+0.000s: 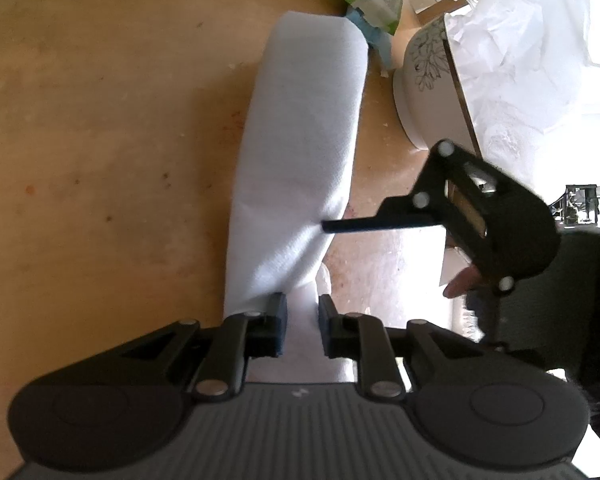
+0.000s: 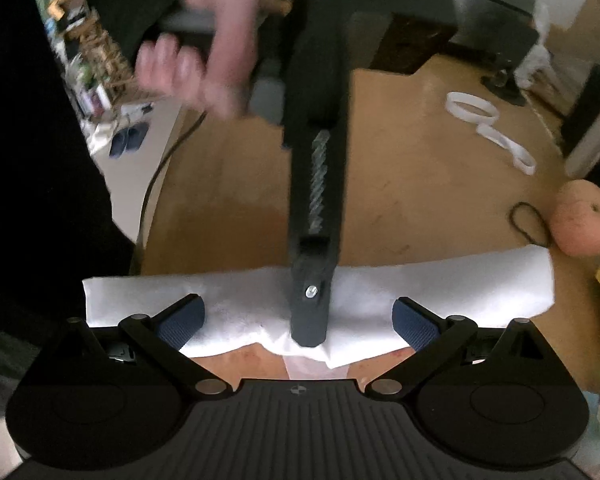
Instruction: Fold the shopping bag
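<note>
Holding: left gripper is clamped on the near end of the shopping bag, white material bunched between its blue pads.
Right gripper: jaws spread wide, nothing between them; it hangs just above the bag's long edge, beside the left gripper.
Bag position: flat on the wooden table, already folded into a long narrow strip, its far end near the white bowl.
Doing it well: probably keep the left clamp firm, let the right gripper take the free edge squarely, then bring end to end so the layers line up.
Materials: bag looks soft, matte, felt-like and limp; table smooth, stained; bowl glossy with a leaf drawing.
</note>
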Demonstrator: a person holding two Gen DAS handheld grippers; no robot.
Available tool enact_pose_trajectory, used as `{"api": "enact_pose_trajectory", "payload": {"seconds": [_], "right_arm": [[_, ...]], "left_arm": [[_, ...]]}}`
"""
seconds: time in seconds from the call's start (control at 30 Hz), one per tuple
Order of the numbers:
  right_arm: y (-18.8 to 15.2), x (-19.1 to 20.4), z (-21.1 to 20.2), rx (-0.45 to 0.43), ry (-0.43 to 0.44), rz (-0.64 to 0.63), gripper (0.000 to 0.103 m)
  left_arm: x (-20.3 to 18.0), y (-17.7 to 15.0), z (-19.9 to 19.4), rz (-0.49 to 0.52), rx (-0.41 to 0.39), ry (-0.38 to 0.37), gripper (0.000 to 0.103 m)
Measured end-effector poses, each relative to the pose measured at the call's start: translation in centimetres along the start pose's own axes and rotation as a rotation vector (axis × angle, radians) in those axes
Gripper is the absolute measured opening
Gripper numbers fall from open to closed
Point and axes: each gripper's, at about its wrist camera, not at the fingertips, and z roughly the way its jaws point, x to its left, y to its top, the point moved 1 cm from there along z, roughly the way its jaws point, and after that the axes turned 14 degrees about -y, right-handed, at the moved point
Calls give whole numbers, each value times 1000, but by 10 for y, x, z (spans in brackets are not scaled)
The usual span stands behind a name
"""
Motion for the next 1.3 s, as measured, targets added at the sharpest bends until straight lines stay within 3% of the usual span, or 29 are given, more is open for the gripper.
{"api": "enact_pose_trajectory", "payload": {"seconds": [0.3,0.6,0.73,0.83,1.07,1.27,1.3], "right_arm": [[-13,14,12,-4,-56,-39,103],[-22,1,20,26,13,93,103],[-20,2,20,40,15,89,103],[-22,2,19,35,14,94,103],[-25,3,18,26,12,105,103],[-26,4,18,22,11,110,103],[-26,3,19,21,10,112,103]], "left_arm": [[5,-1,0,-35,-16,-17,19],[13,-8,-4,-58,-69,-63,20],[11,-4,-28,-60,-131,-111,35],[12,15,-31,-73,-210,-200,36],[-7,50,-3,-34,-294,-148,40],[4,67,2,-109,-345,-240,42],[10,68,-15,-125,-357,-254,45]]}}
